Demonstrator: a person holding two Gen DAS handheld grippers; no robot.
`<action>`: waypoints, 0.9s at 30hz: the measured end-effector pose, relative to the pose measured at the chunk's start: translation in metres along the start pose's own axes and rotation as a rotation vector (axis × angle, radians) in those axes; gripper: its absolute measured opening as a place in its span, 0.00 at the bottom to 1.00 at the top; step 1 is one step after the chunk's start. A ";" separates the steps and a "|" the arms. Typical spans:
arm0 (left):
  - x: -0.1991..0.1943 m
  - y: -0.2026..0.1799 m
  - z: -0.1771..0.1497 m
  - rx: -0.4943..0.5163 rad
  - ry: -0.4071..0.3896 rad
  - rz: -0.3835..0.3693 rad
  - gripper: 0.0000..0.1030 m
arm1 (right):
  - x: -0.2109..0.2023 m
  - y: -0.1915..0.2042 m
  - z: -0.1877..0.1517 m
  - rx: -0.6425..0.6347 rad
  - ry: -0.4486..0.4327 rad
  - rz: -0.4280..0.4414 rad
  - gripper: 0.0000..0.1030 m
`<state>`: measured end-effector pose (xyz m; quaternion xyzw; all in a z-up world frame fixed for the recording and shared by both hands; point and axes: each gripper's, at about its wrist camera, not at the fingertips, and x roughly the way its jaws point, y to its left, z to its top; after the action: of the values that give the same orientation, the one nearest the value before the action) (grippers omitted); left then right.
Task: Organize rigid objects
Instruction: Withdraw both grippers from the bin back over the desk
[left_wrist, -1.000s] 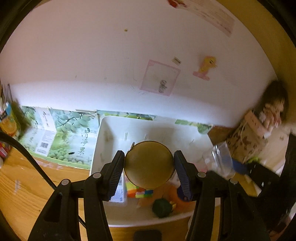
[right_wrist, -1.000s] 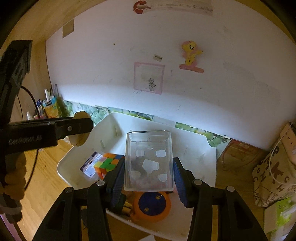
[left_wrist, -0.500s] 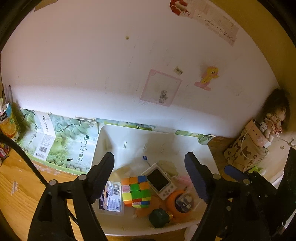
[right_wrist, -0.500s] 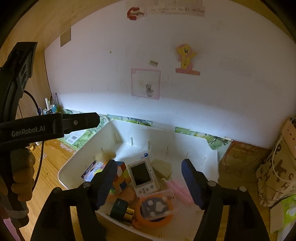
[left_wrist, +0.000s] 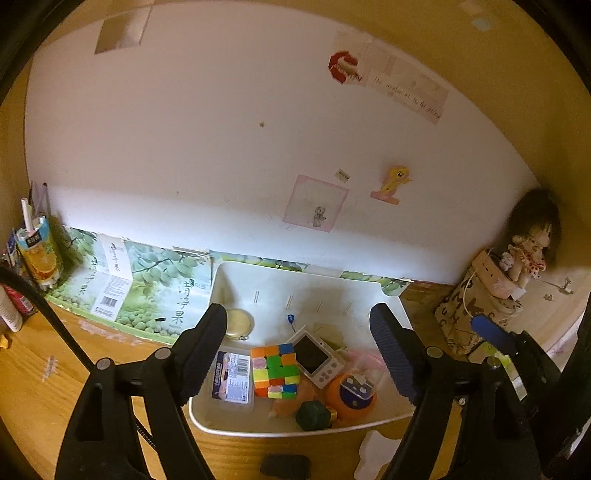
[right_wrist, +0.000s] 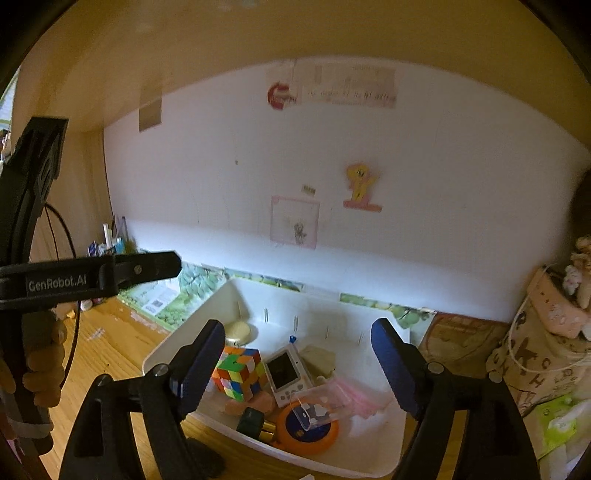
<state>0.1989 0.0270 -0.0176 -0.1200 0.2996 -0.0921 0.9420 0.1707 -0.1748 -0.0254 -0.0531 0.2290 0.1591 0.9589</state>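
A white bin (left_wrist: 303, 280) (right_wrist: 314, 291) stands on the wooden desk against the wall. My left gripper (left_wrist: 299, 314) hangs open above its front, with nothing between the fingers. The round gold tin (left_wrist: 238, 323) (right_wrist: 239, 329) lies in the bin's far left corner. My right gripper (right_wrist: 298, 328) is over the same bin, its jaws opening and empty. The clear plastic box (right_wrist: 319, 406) (left_wrist: 356, 386) rests on an orange disc (right_wrist: 308, 430). A colour cube (left_wrist: 275, 371), a white handheld game (left_wrist: 314, 356) and a dark green block (left_wrist: 312, 415) also lie in the bin.
A green fruit-print carton (left_wrist: 147, 288) lies flat left of the bin, with a juice carton (left_wrist: 37, 251) beyond it. A paper bag (left_wrist: 476, 302) and a doll (left_wrist: 532, 240) stand to the right. A hand (right_wrist: 40, 369) holds the left gripper's handle.
Both grippers have opened and drawn back and up. The left one let go of the round gold tin and the right one of the clear box; both now lie in the bin.
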 end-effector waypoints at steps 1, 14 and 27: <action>-0.006 0.000 -0.001 0.002 -0.006 -0.002 0.80 | -0.005 0.001 0.001 0.003 -0.011 -0.006 0.80; -0.054 0.010 -0.019 0.045 -0.010 -0.066 0.80 | -0.065 0.013 -0.011 0.118 -0.112 -0.155 0.83; -0.073 0.032 -0.046 0.084 0.091 -0.164 0.80 | -0.107 0.044 -0.046 0.185 -0.124 -0.323 0.96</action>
<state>0.1165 0.0673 -0.0233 -0.1004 0.3273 -0.1869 0.9208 0.0468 -0.1718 -0.0184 0.0089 0.1718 -0.0158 0.9850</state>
